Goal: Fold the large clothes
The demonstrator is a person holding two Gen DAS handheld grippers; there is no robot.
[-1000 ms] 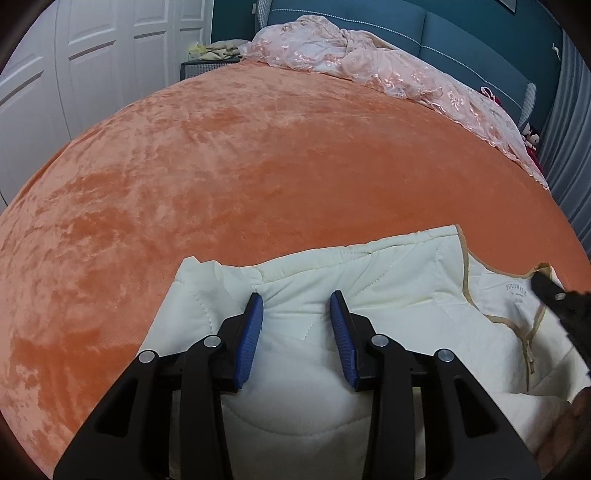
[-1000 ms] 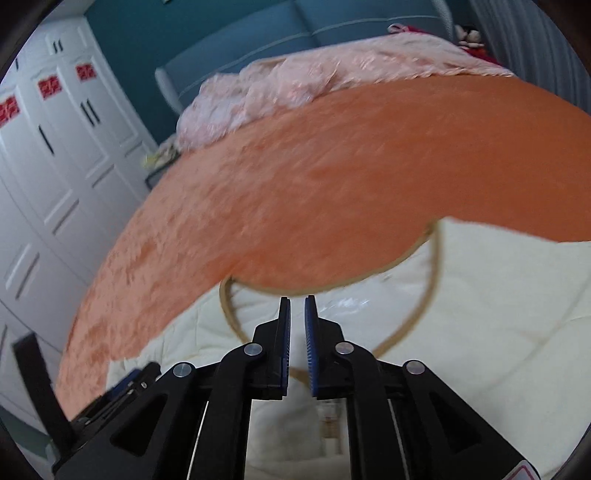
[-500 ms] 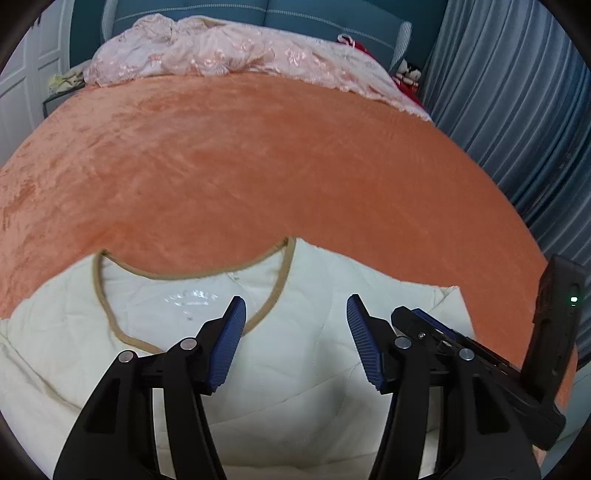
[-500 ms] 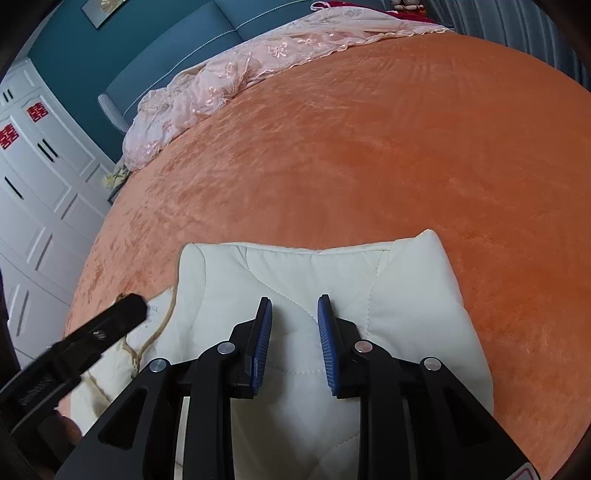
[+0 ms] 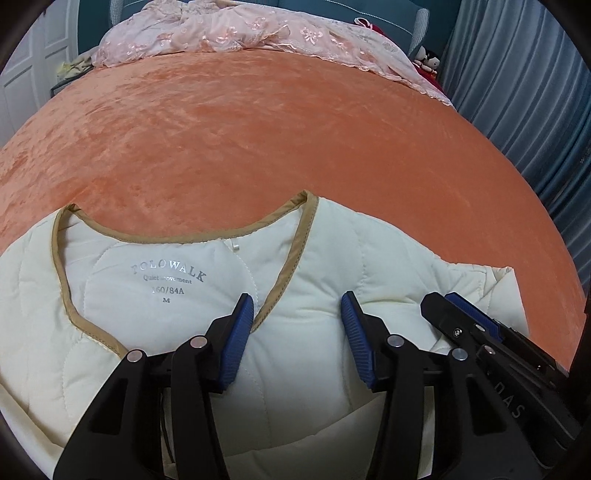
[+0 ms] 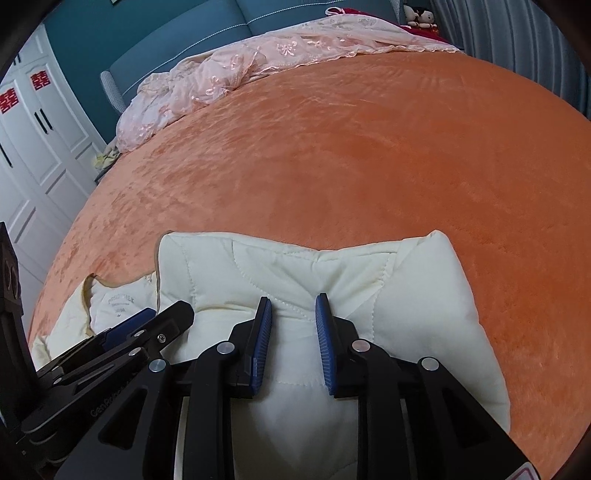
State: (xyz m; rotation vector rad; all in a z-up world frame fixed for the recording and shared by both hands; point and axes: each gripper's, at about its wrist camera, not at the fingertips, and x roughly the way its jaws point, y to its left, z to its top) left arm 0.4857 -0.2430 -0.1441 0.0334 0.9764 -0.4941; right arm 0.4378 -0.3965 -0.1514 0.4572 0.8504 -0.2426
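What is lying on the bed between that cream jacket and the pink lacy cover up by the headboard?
Nothing: between the cream jacket and the pink lacy cover there is only bare orange bedspread, as both wrist views show.

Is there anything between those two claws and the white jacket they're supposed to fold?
Nothing visible. Both the left claw and the right claw sit right over the jacket, jaws apart, with only its own fabric beneath them.

Neck print inside cream jacket (image 5: 332, 258): "POLO WALK", a smaller line starting "Quiet", "160/84A", "M". Right gripper (image 5: 436, 306) side: "DAS". Left gripper (image 6: 173, 314) body: "Gen…", rest hidden. Wardrobe doors (image 6: 40, 122): red 囍 signs.
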